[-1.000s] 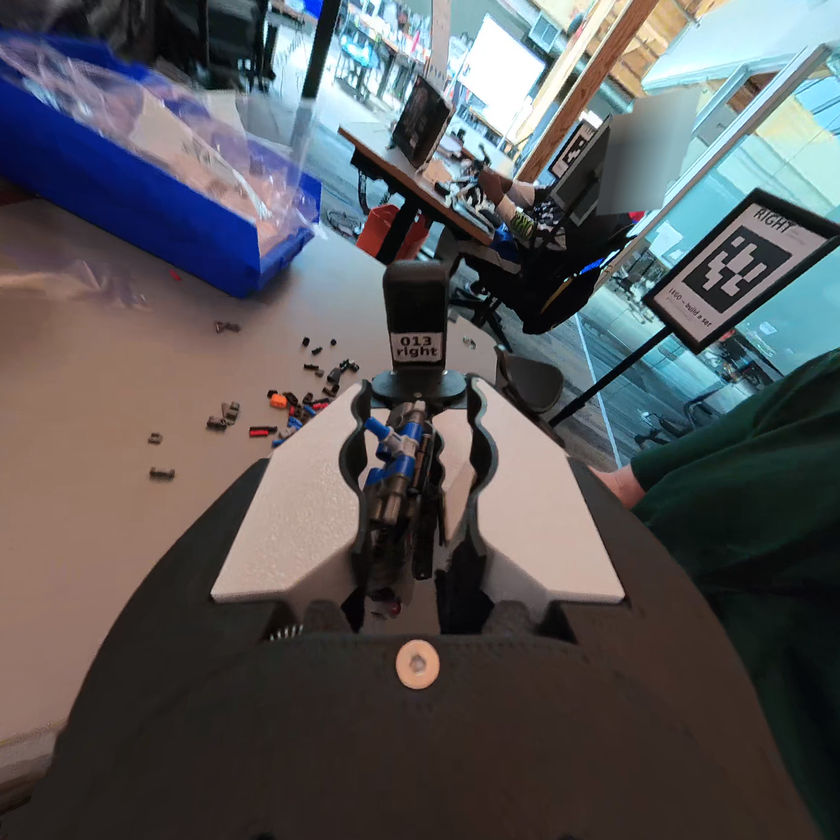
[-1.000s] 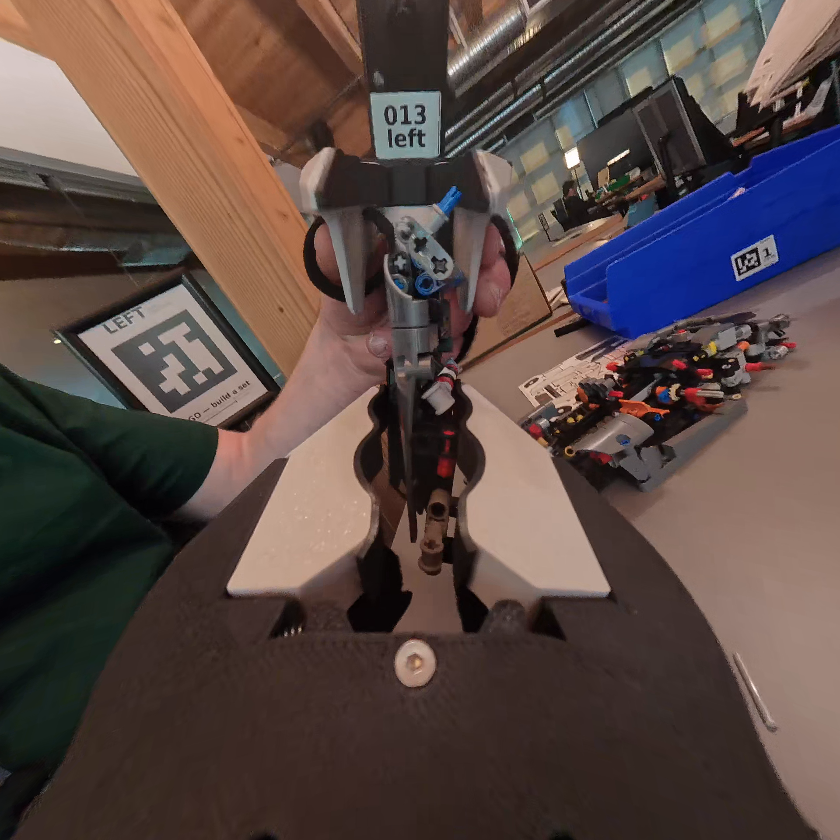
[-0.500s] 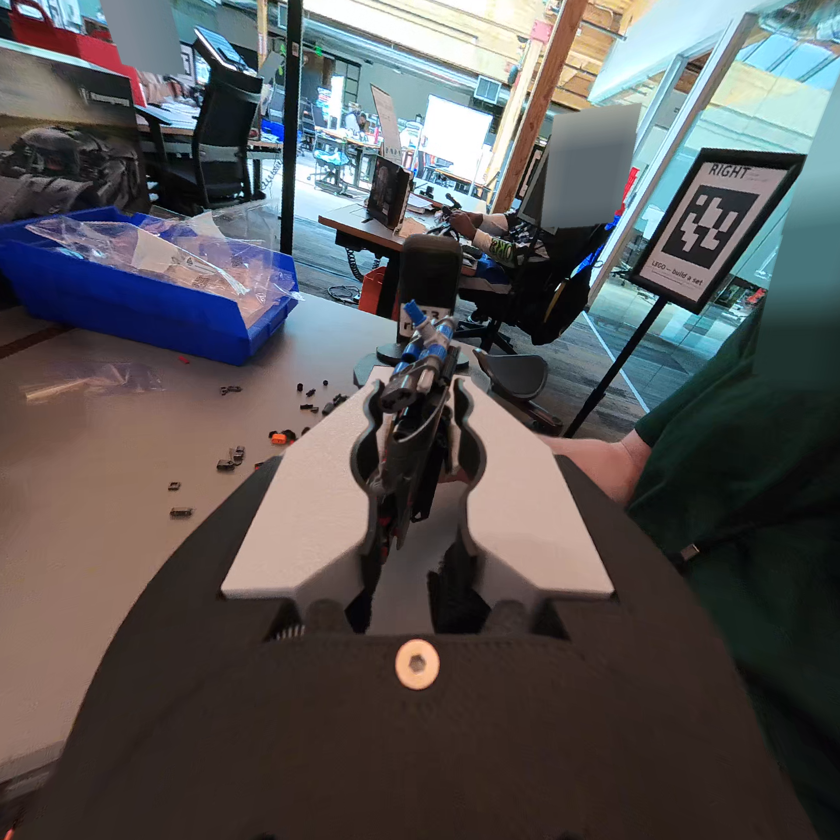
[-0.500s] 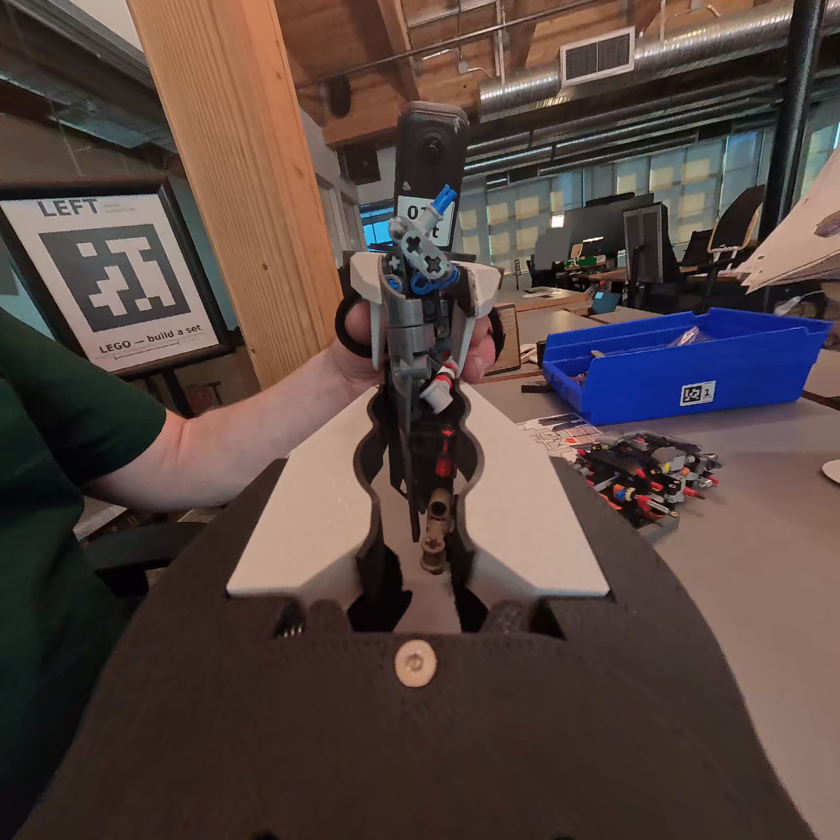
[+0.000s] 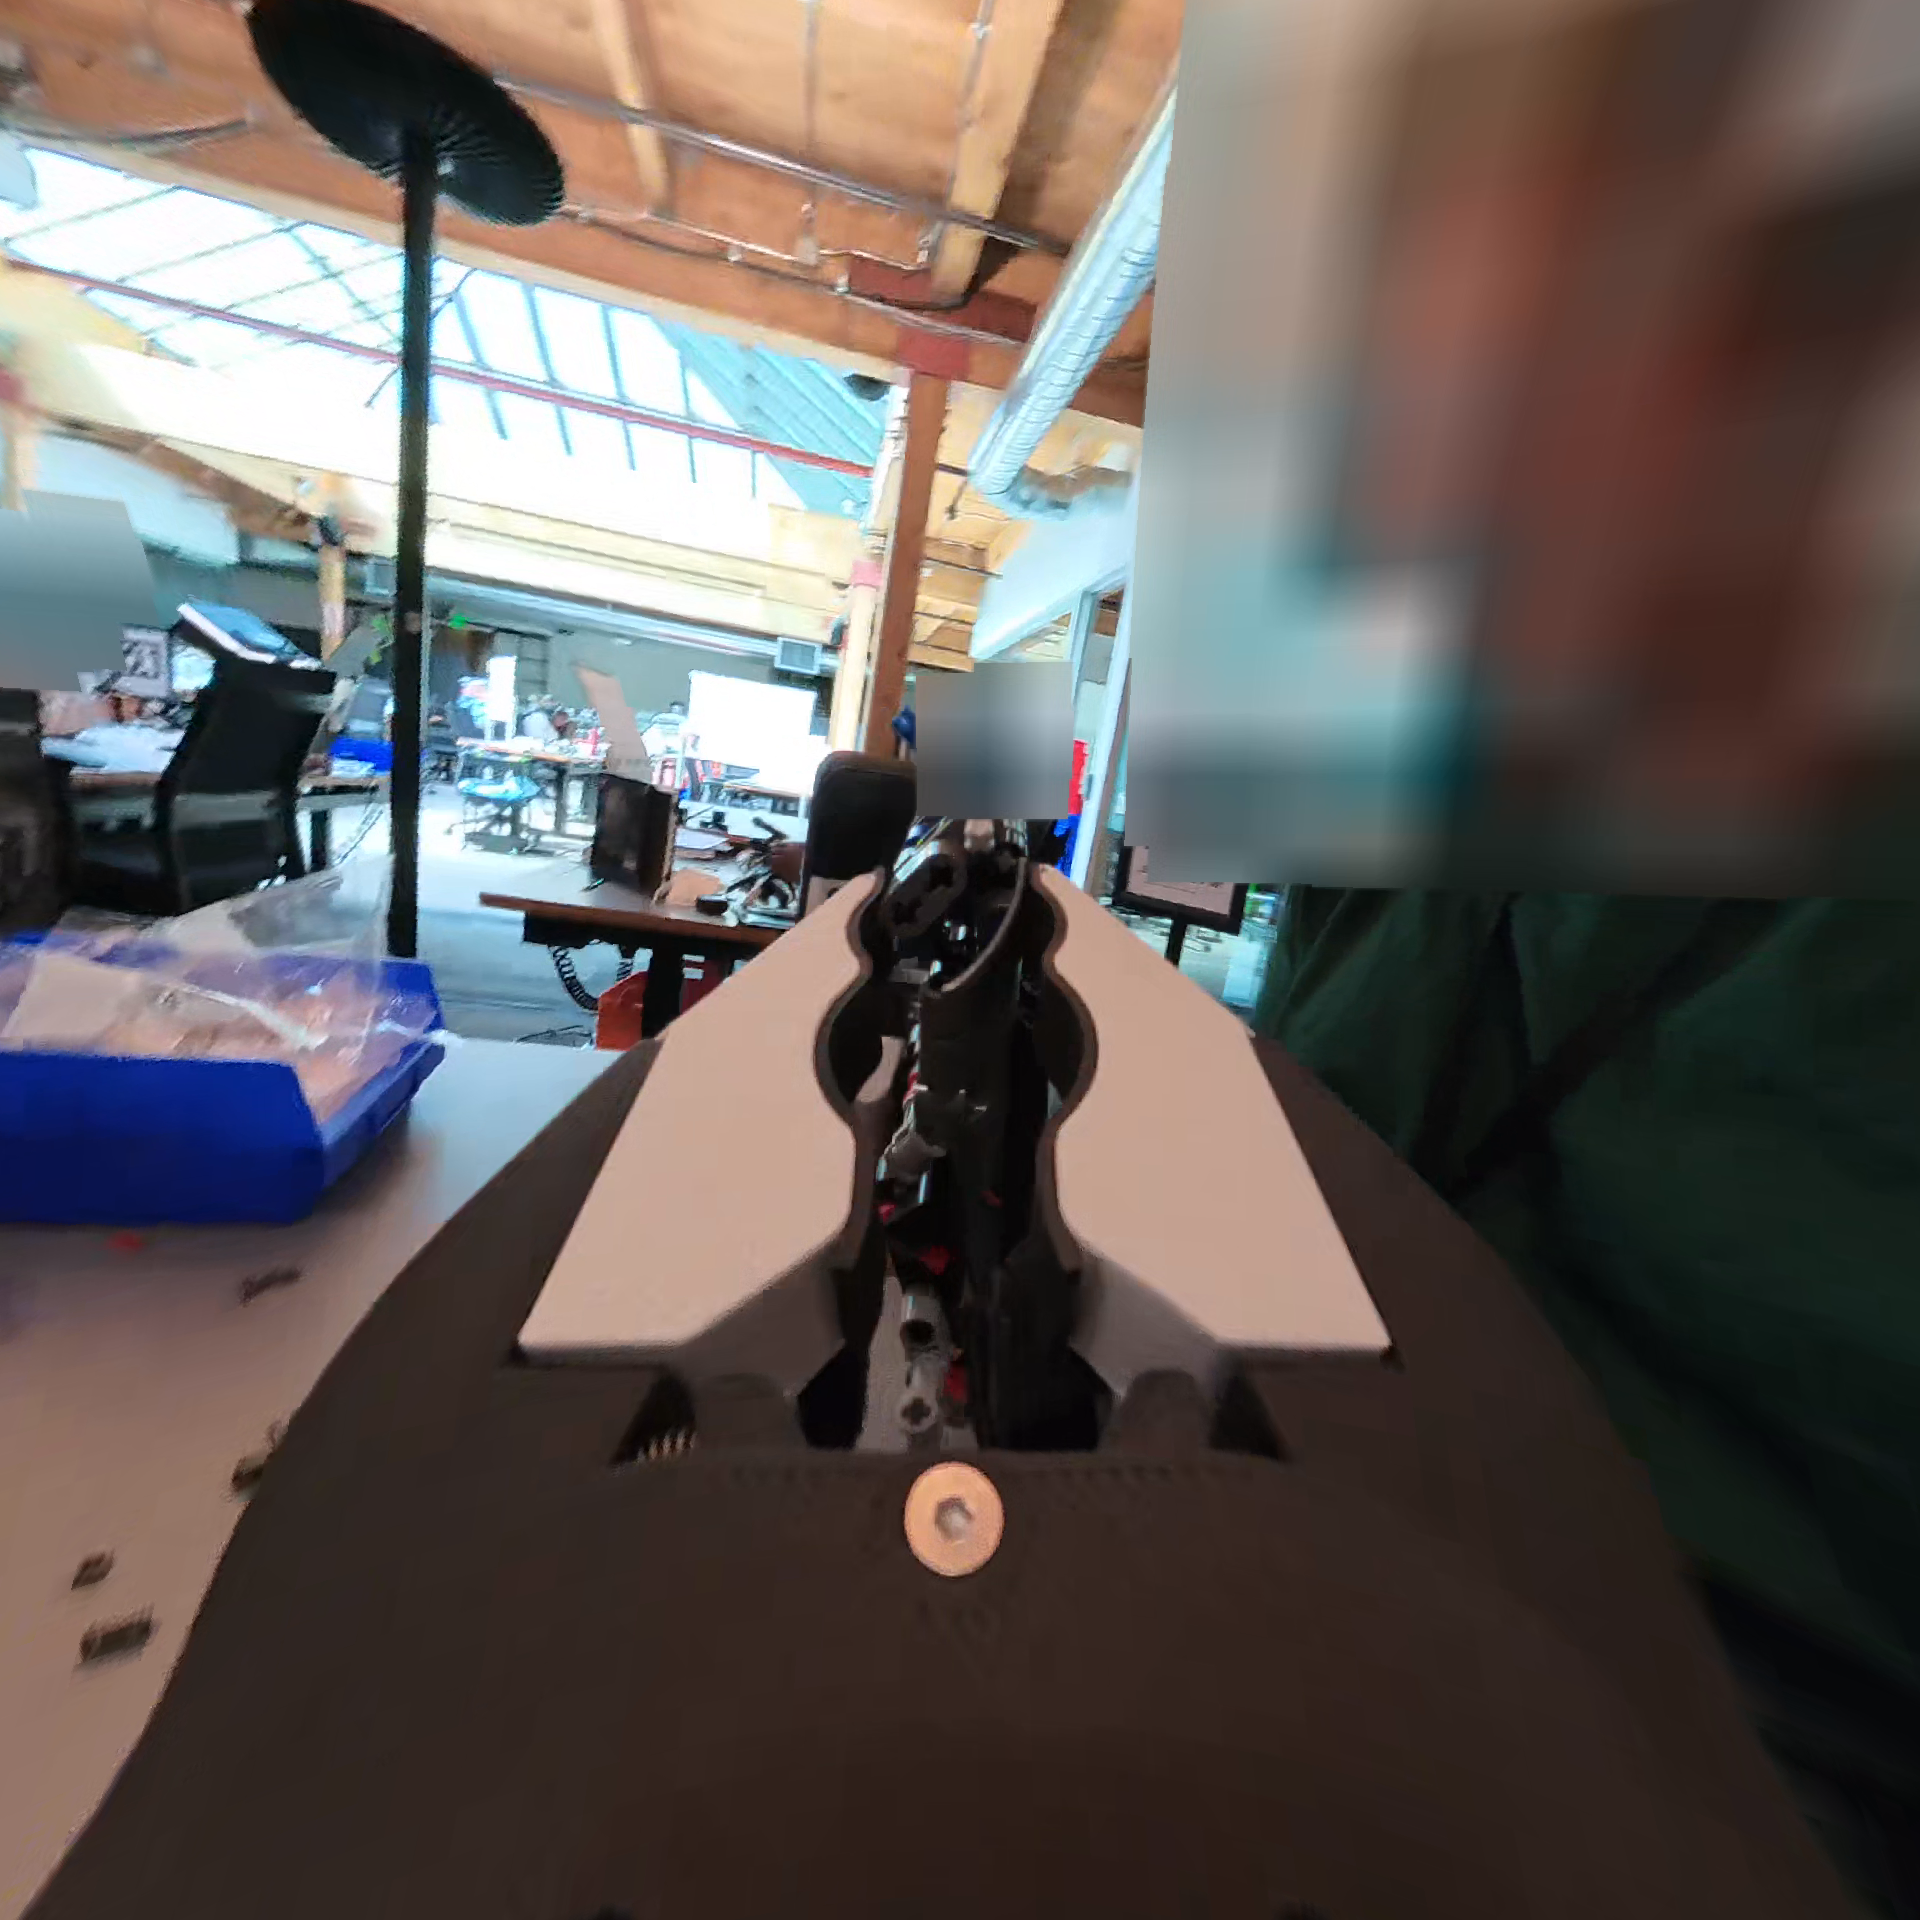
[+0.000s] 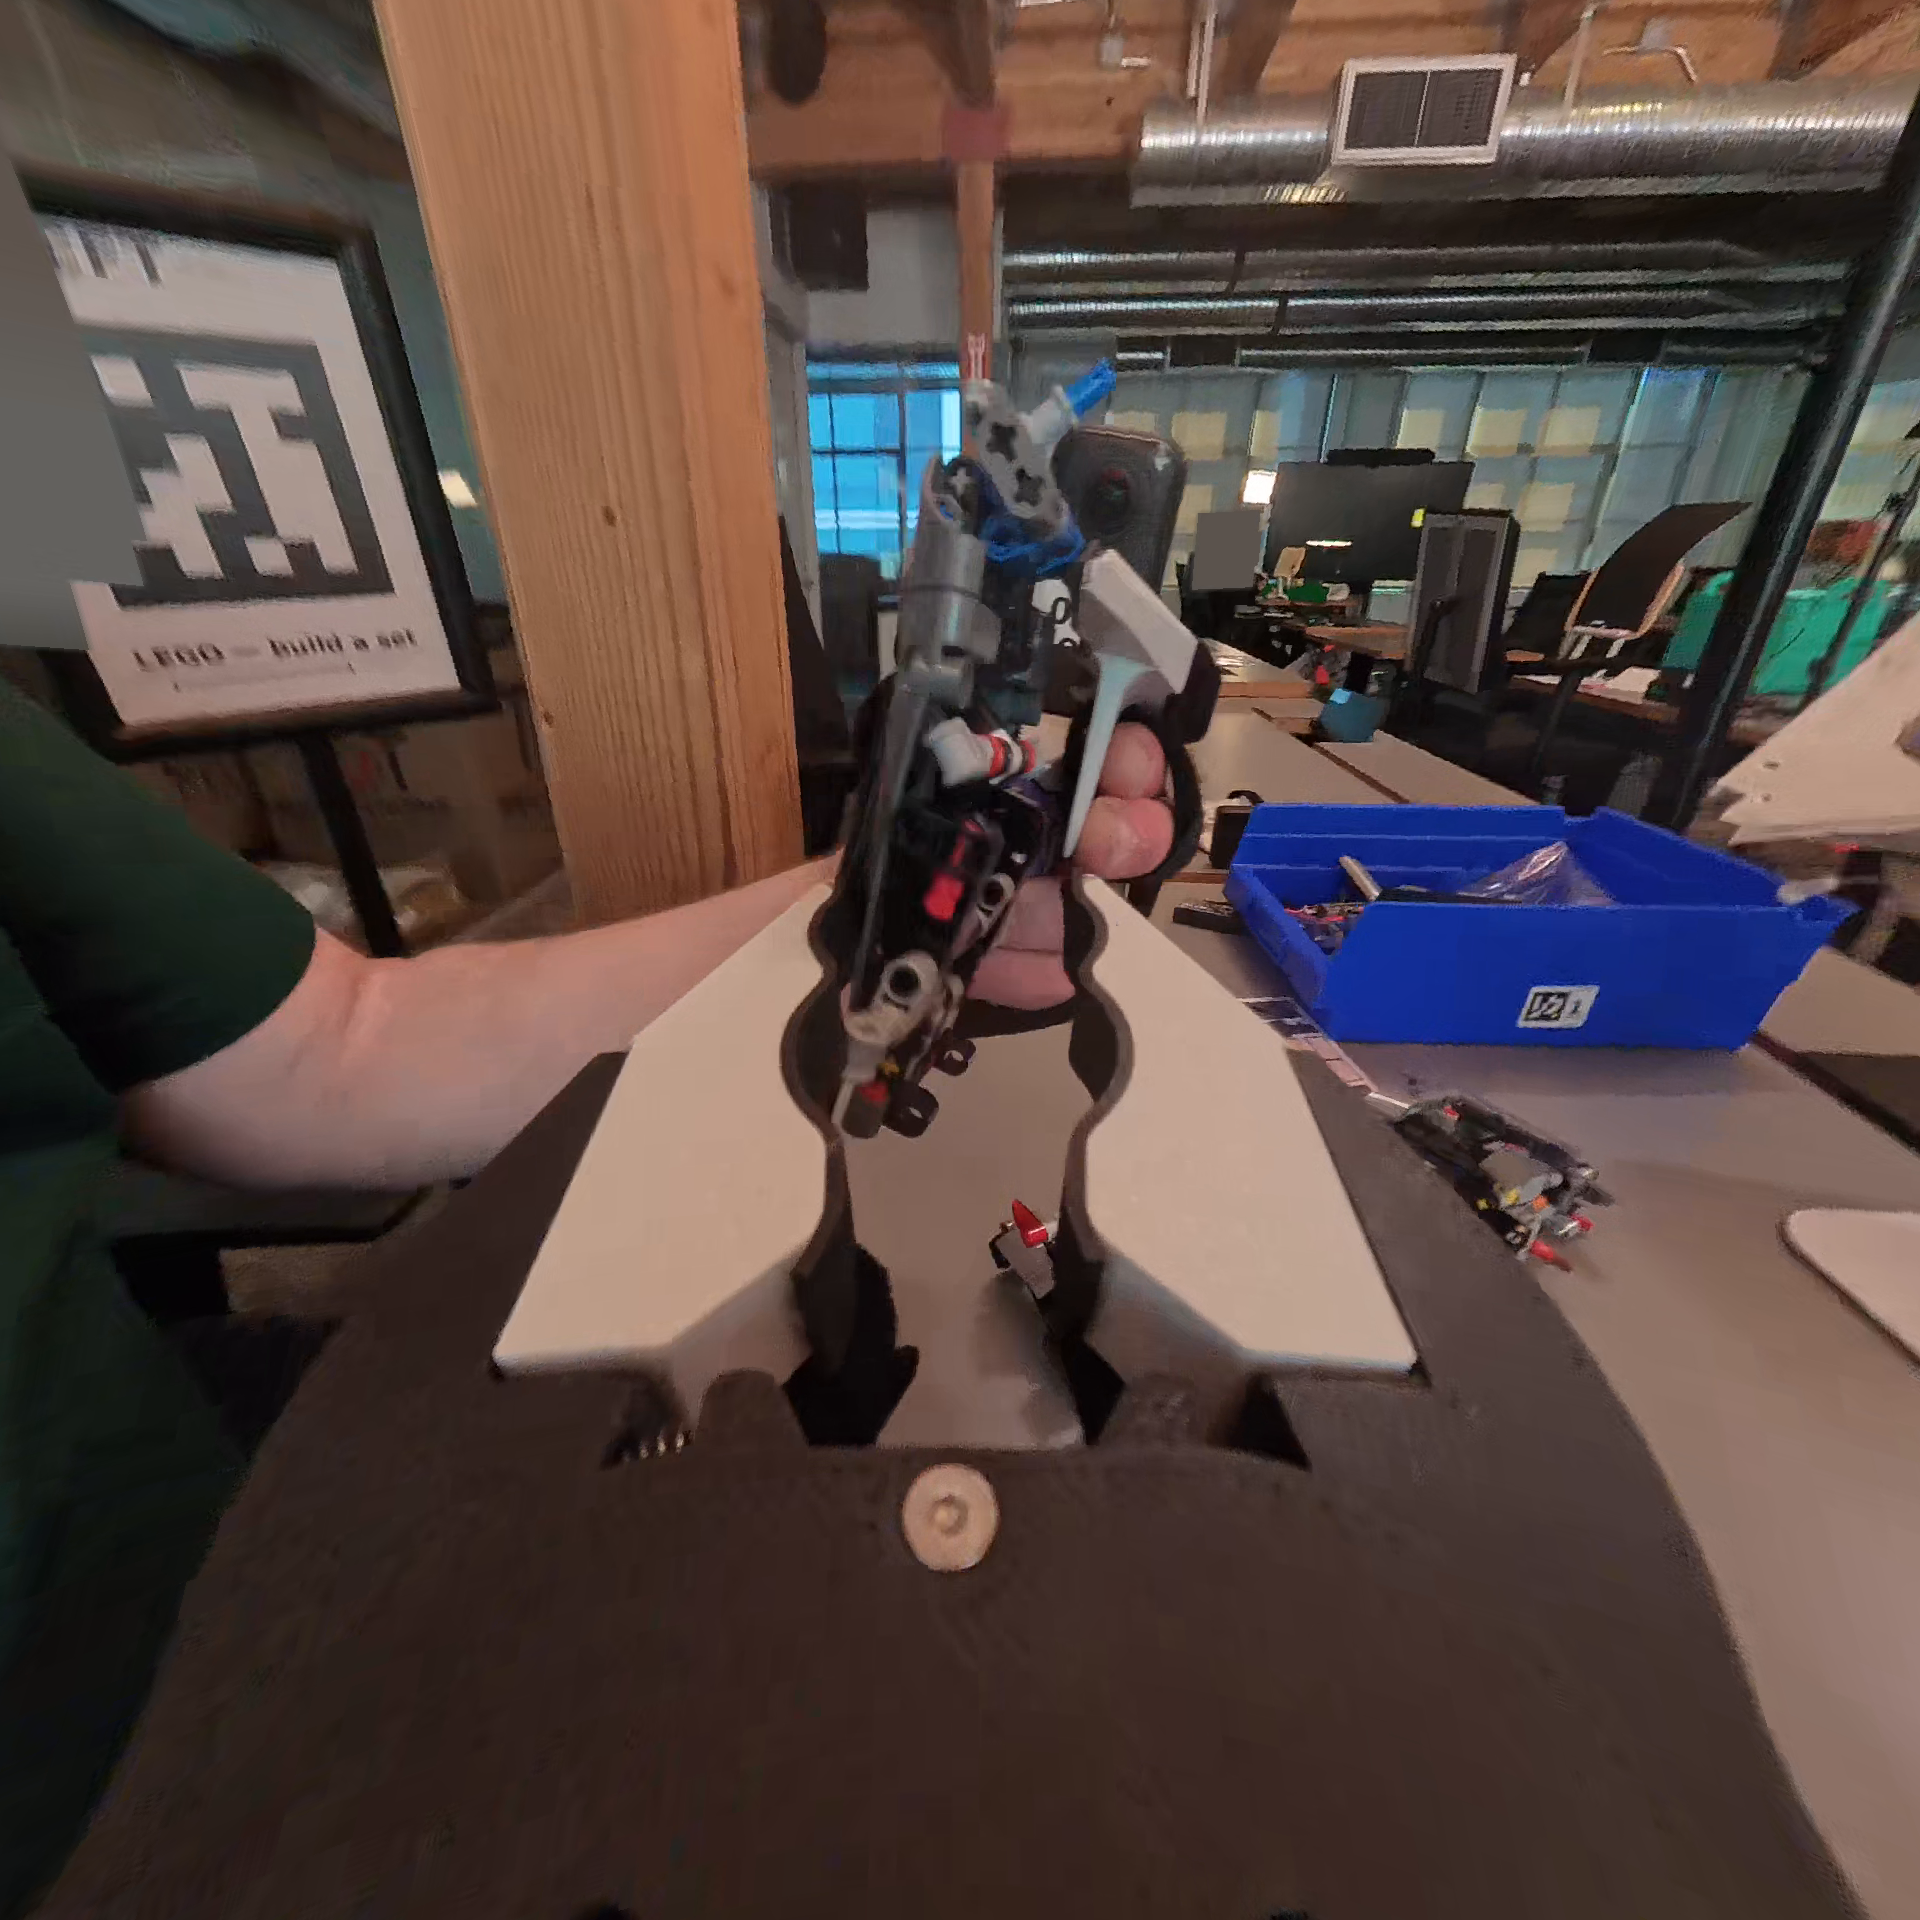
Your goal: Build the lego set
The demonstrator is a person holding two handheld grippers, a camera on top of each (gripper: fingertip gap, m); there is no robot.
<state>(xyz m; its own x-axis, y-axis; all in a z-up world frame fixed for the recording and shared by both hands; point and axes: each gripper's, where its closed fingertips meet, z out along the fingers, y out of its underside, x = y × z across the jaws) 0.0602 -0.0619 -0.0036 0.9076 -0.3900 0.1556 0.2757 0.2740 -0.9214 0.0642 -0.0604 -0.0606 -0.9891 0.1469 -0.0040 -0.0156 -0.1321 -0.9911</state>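
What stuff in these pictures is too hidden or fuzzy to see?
Left wrist view: the left tongs hide most of the lego build.
Left wrist view: loose pieces on the table are blurred.
Right wrist view: the red-tipped piece between the right tongs, resting or stuck, unclear.
Right wrist view: the blue bin wall hides most contents.

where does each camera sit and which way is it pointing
Left wrist view: sits on the left hand-held gripper, tilted up toward the ceiling; it is shut on the lego model; a green sleeve shows.
Right wrist view: sits on the right hand-held gripper, open, facing the wooden post, a blue bin and the person's arm.
Shared: the lego model and the grey table.
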